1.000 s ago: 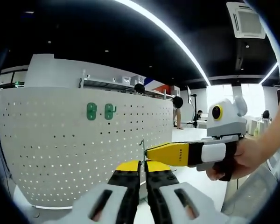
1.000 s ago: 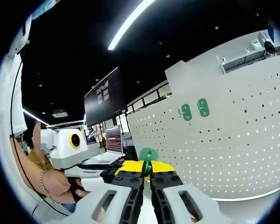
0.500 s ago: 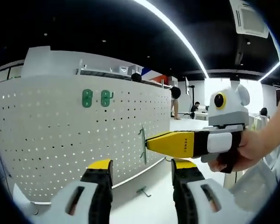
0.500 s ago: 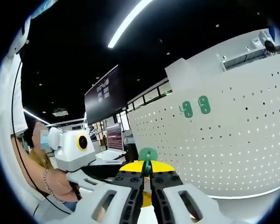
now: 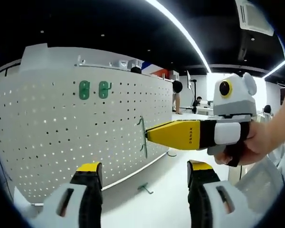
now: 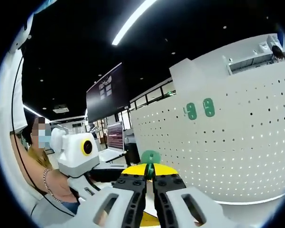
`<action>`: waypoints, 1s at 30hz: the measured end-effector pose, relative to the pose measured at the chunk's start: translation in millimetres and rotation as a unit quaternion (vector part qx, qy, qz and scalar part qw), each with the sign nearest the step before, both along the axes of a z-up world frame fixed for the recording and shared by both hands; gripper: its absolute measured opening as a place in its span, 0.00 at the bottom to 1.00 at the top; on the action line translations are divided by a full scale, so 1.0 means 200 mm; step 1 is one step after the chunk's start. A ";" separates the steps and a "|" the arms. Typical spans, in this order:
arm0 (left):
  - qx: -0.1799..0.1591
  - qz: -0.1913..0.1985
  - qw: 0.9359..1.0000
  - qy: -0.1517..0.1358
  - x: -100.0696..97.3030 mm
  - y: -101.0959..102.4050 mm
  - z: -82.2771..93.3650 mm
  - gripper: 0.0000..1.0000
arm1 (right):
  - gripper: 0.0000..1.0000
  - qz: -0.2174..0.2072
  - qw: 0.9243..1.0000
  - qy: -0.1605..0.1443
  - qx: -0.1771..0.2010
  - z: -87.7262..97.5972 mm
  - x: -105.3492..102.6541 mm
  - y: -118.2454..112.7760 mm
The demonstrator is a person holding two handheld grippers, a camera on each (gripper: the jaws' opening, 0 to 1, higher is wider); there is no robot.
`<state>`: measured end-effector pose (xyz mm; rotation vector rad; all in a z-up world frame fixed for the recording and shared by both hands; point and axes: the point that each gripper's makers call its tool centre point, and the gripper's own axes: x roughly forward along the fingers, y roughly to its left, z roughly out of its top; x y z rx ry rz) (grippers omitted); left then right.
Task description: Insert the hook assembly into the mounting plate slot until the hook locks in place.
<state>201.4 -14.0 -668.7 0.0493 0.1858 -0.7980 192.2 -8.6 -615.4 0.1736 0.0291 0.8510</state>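
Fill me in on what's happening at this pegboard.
A person holds a gripper in each hand in front of a white pegboard. The right gripper is shut on a green hook assembly, holding it up near the board. The left gripper is open and holds nothing. Two green plates are already mounted high on the board, and a small hook lies on the table below.

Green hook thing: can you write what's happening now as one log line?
right gripper: shut on green hook plate | left gripper: open, holding nothing | pegboard: two green plates mounted
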 end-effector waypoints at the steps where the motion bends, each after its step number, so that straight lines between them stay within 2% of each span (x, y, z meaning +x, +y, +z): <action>1: 0.001 0.000 1.000 0.006 0.00 0.00 -0.01 0.74 | 0.01 -0.002 1.000 -0.004 -0.005 0.00 0.00 -0.01; 21: 0.033 -0.015 0.997 0.070 -0.09 0.07 -0.31 0.72 | 0.01 -0.071 0.997 0.002 -0.035 0.03 0.15 -0.23; 30: 0.044 -0.019 0.995 0.083 -0.13 0.09 -0.38 0.72 | 0.01 -0.097 0.994 0.005 -0.053 0.04 0.22 -0.28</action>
